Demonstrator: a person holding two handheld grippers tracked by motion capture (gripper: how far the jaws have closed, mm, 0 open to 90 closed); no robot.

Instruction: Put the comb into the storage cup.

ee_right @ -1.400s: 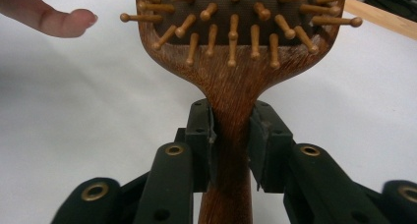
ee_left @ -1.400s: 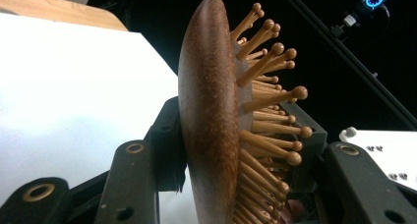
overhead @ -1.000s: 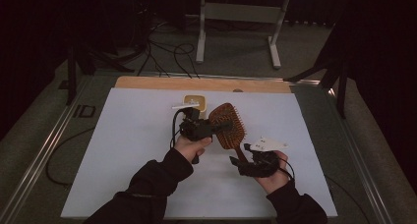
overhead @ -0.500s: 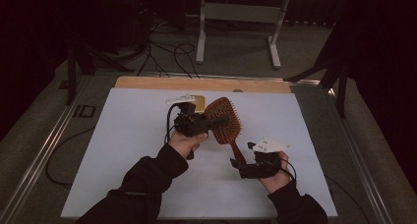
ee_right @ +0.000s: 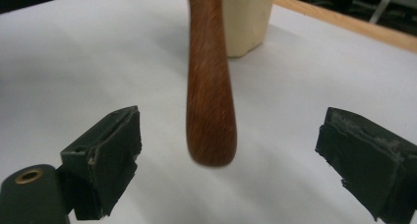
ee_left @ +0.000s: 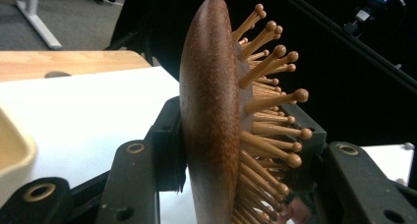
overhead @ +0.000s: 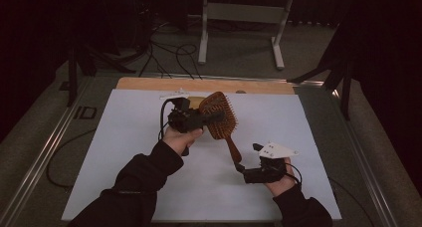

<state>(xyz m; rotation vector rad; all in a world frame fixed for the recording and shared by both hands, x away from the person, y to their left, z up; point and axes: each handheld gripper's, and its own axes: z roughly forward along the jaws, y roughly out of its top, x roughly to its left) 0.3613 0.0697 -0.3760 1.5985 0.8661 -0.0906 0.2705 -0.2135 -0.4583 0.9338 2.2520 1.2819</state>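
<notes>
No writing or brand mark can be read on anything here. In the high view, the left hand-held gripper [overhead: 211, 118] is clamped on the head of a wooden hairbrush [overhead: 220, 115], holding it lifted above the white sheet of the bench [overhead: 124, 152], bristles turned toward the right and the handle slanting down toward the person. The right hand-held gripper [overhead: 240, 166] sits lower and nearer the person, just at the tip of that handle, its jaws apart and gripping nothing. A cream container [overhead: 195, 102] stands behind the left hand, near the bare wooden strip along the bench's far edge. Against the earlier high views, the brush head now sits higher and farther from the person, and the handle has come out of the right jaws, which have just been opening. In the left gripper view, the left hand-held gripper [ee_left: 236, 150] presses one jaw on the smooth brown back of the hairbrush [ee_left: 211, 116] and the other against the ball-tipped wooden bristles; the brush stands on edge between them, and a corner of the cream container [ee_left: 12, 155] shows at the left. In the right gripper view, the right hand-held gripper [ee_right: 231, 155] has its jaws wide apart, and the rounded end of the hairbrush [ee_right: 210, 101] handle hangs between them, touching neither pad, with the cream container [ee_right: 246, 17] beyond it on the bench [ee_right: 74, 62].
</notes>
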